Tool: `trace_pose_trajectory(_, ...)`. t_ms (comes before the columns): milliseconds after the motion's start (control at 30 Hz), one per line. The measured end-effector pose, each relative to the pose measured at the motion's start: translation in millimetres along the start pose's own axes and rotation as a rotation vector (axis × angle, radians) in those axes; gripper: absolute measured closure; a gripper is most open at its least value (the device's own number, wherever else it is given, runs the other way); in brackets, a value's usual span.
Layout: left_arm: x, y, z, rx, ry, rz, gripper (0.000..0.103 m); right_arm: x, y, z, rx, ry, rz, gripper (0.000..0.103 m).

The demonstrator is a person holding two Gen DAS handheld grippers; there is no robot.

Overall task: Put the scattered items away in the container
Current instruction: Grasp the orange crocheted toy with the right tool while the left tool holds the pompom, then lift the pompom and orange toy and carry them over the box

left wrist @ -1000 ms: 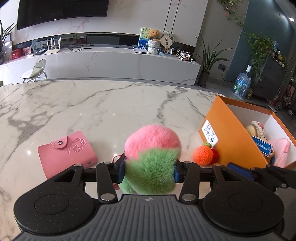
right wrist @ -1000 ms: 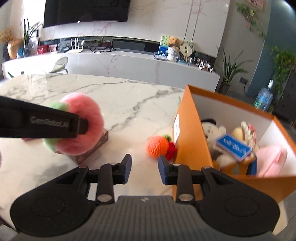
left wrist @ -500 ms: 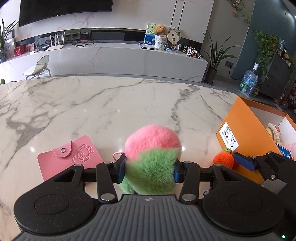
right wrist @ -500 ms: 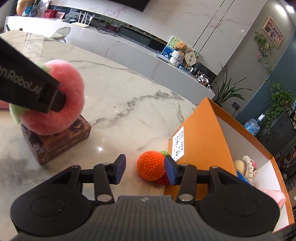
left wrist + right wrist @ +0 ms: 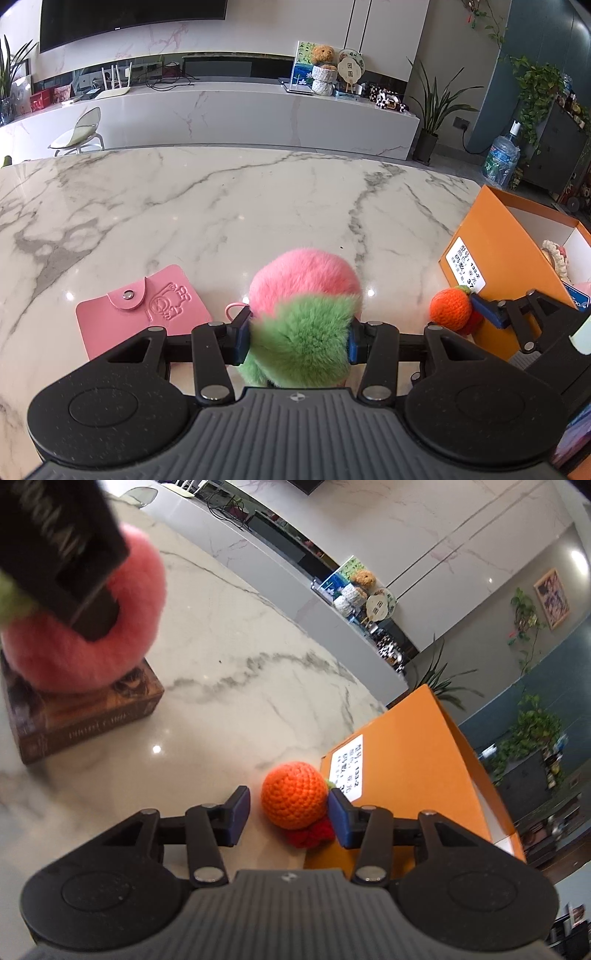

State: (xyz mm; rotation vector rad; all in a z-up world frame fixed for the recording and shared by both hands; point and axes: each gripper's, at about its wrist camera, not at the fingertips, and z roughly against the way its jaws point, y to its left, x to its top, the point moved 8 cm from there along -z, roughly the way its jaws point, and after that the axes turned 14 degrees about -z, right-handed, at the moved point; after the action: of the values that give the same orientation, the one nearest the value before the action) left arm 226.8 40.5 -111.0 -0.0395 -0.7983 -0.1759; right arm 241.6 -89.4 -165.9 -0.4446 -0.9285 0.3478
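Beside the orange box (image 5: pixel 402 753) on the marble surface (image 5: pixel 207 214), a crocheted orange toy (image 5: pixel 294 795) lies touching the labelled wall; the right gripper (image 5: pixel 286 814) straddles it with jaws spread, not yet closed. Left of the box, the left gripper (image 5: pixel 298 338) holds a pink-and-green pompom (image 5: pixel 301 314) clamped between its jaws, above a brown card box (image 5: pixel 85 716). Farther left lies a pink card wallet (image 5: pixel 142 308).
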Motion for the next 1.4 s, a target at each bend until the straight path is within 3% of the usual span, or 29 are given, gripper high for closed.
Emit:
trace_pose_trajectory(300,-3,-3,12,0.004,-0.003,-0.004,0.049,12,-10,24,0.052,-0.046,-0.079,0.061)
trace_pose_trajectory(700,11,-25,71,0.0,-0.1,-0.027,0.05,23,-57,98,0.258,-0.078,-0.41,0.061)
trace_pose_trajectory(867,22,-54,97,-0.028,-0.153,-0.072,0.05,20,-90,133,0.245,-0.138,-0.486,0.061)
trace_pose_trajectory(1067,35,-98,119,-0.089,-0.198,-0.125,0.05,1,-141,159,0.216,-0.149,-0.585,0.061)
trace_pose_trajectory(1400,66,-167,127,-0.191,-0.238,-0.188,0.05,-44,-235,167,0.103,-0.134,-0.738,0.061)
